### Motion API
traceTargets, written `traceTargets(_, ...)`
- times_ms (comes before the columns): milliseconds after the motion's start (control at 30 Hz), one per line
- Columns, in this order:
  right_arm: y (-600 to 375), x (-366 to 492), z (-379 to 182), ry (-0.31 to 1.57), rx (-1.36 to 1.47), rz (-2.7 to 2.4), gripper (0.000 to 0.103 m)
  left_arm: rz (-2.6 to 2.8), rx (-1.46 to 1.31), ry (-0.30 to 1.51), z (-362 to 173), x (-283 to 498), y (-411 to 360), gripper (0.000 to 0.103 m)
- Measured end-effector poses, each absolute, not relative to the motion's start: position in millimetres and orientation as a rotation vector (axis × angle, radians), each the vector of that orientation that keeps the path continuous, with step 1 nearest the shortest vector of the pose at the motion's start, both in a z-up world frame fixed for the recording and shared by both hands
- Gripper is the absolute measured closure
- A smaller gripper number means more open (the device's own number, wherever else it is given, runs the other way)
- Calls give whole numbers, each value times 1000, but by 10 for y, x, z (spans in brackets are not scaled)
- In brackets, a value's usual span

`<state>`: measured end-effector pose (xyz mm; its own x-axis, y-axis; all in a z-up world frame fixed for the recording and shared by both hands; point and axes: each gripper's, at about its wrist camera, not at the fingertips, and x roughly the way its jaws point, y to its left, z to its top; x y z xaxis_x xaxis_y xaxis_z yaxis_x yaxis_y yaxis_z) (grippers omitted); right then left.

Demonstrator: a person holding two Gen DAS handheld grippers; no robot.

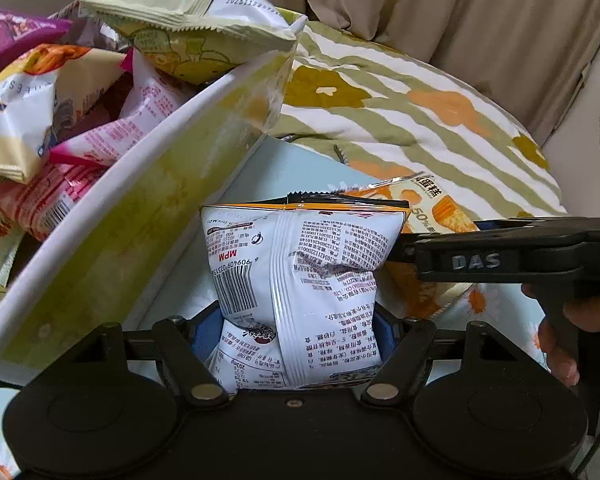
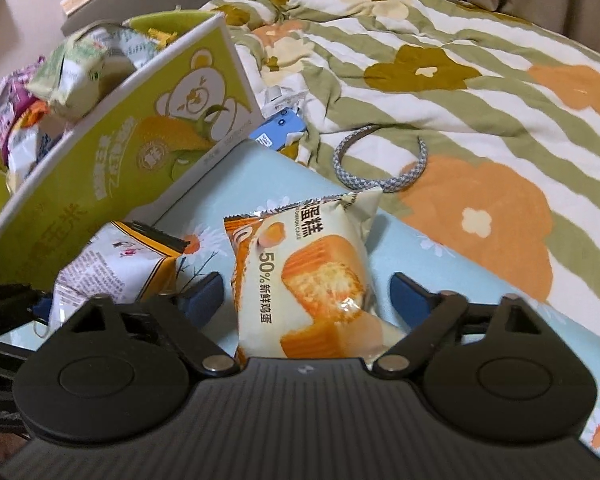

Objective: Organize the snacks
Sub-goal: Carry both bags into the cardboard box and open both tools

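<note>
My left gripper (image 1: 300, 332) is shut on a white snack packet with black print (image 1: 300, 264), held upright beside the green box (image 1: 112, 240). The same packet shows in the right wrist view (image 2: 116, 268). My right gripper (image 2: 304, 292) is open, its blue pads either side of an orange-and-cream egg cake packet (image 2: 308, 276) lying on the light blue cloth (image 2: 480, 320). That cake packet also shows behind the white packet in the left wrist view (image 1: 440, 216). The green box holds several snack packets, a pale green one (image 1: 188, 20) on top.
A striped flowered quilt (image 2: 460, 80) covers the bed beyond the cloth. A grey braided headband (image 2: 380, 176) lies on it. A small blue box (image 2: 280, 128) sits by the green box's corner (image 2: 224, 32). The right gripper's body (image 1: 520, 256) crosses the left wrist view.
</note>
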<state>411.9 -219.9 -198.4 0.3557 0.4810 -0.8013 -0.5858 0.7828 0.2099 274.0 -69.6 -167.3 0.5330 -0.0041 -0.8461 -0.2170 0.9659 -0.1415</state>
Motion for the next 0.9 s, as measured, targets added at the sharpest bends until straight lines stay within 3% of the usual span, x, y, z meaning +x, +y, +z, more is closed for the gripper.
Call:
traceTargets(133,-2166,4069,-2010,990,-139,666,22,108,-216,995,-1634,2730,-700,27)
traceTargets(567,-2407,3683,-1340,924,-45,516,23,-84,-174,867,-1075,2431,-680,27)
traceTargets(900,-2144,2999,-395,758,9,374,23,-224,-180,660,-300,2080,98,27)
